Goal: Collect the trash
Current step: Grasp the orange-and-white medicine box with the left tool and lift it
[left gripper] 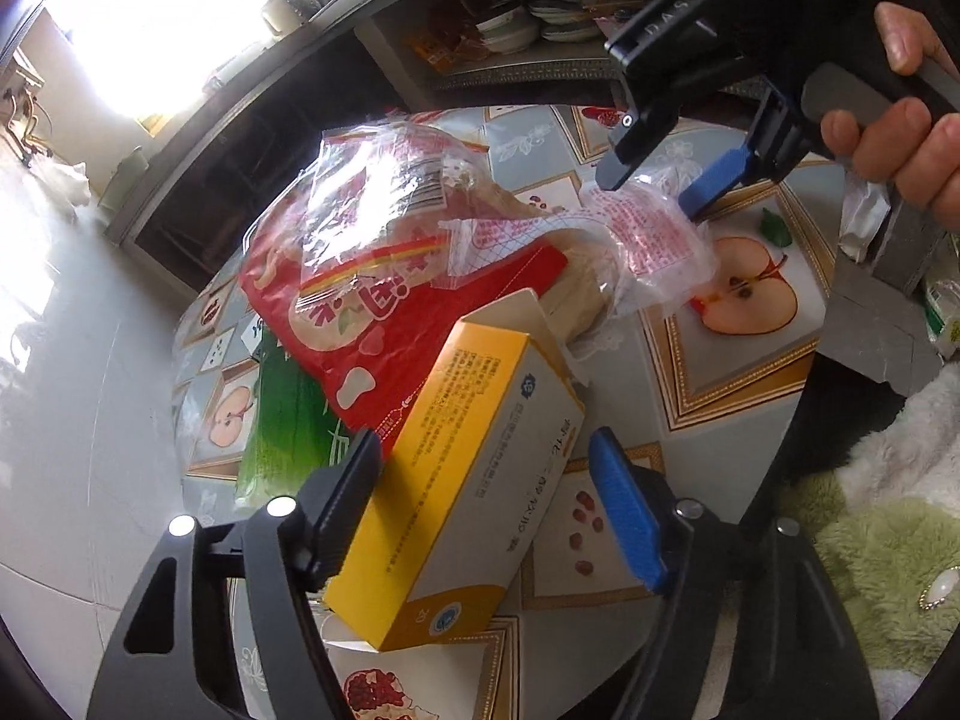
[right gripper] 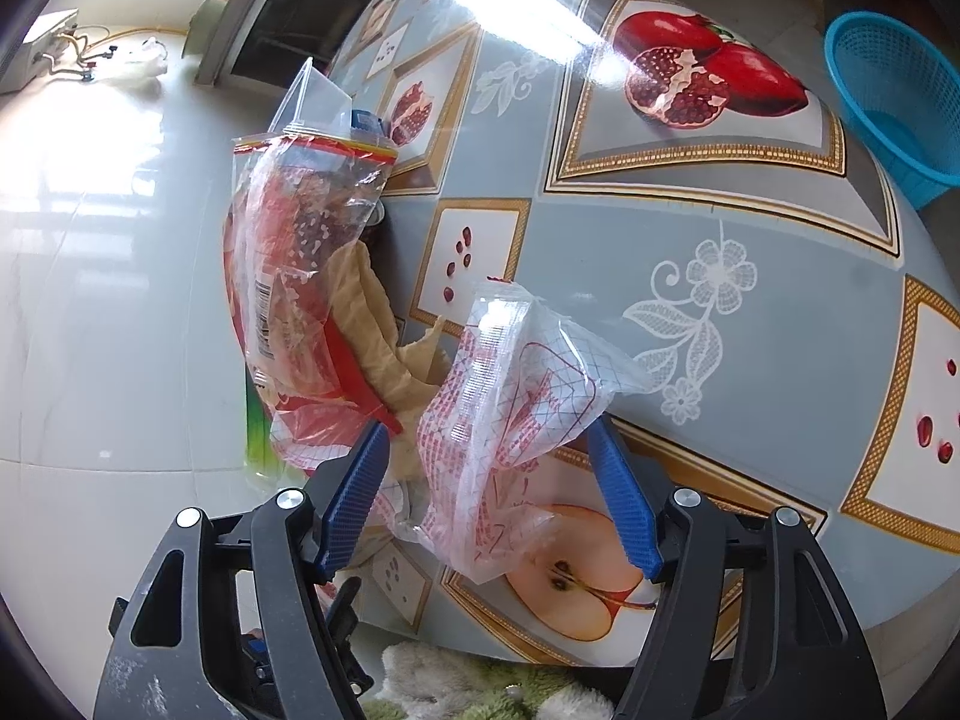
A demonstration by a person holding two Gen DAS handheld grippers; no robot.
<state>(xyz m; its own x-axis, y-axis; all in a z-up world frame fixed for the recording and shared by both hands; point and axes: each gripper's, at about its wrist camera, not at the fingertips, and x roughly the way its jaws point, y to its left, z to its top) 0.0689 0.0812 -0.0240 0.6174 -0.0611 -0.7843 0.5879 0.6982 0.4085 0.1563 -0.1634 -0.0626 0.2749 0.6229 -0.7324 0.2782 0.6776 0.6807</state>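
Note:
A pile of trash lies on the fruit-patterned table (left gripper: 738, 378). A yellow and white carton (left gripper: 474, 480) lies between the wide-open fingers of my left gripper (left gripper: 498, 480). Behind it are a red snack bag (left gripper: 384, 324), a clear plastic bag (left gripper: 384, 192) and a green wrapper (left gripper: 282, 426). My right gripper (right gripper: 486, 480) is open around a crumpled clear bag with red print (right gripper: 510, 420), also seen in the left wrist view (left gripper: 654, 240). The red bag pile (right gripper: 300, 300) lies to its left.
A blue plastic basket (right gripper: 900, 96) stands off the table's far right. A dark shelf with dishes (left gripper: 528, 24) stands behind the table. A green fluffy cloth (left gripper: 888, 552) lies at the near edge. White tiled floor (right gripper: 90, 300) is to the left.

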